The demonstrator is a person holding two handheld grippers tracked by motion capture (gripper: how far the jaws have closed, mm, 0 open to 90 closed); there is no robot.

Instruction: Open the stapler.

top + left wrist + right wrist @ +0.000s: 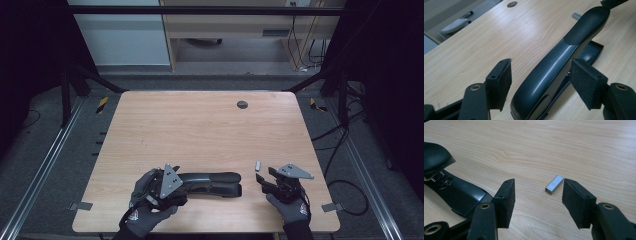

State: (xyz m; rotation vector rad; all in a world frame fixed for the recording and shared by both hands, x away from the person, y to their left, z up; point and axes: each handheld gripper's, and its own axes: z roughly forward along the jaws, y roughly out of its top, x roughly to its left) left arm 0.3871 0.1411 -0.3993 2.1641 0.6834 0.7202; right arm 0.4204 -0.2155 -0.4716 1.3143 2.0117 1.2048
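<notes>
At the table's [200, 125] near edge: left gripper [541, 82] wide open astride the rear of a black stapler [559, 65], pads clear of it. Right gripper [537, 200] gaping, gripping nothing. Just beyond, nearer its right pad, a staple block [554, 184] lying flat.

Spread tongs [537, 202] near a staple block [554, 184], black stapler [456, 192] left.

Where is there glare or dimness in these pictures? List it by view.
High view: dim overall, dark surroundings, table evenly lit. Left gripper view: bright streak of glare along the stapler, sheen on the wood. Right gripper view: soft light, the staple block sharp, its shadow faint.
</notes>
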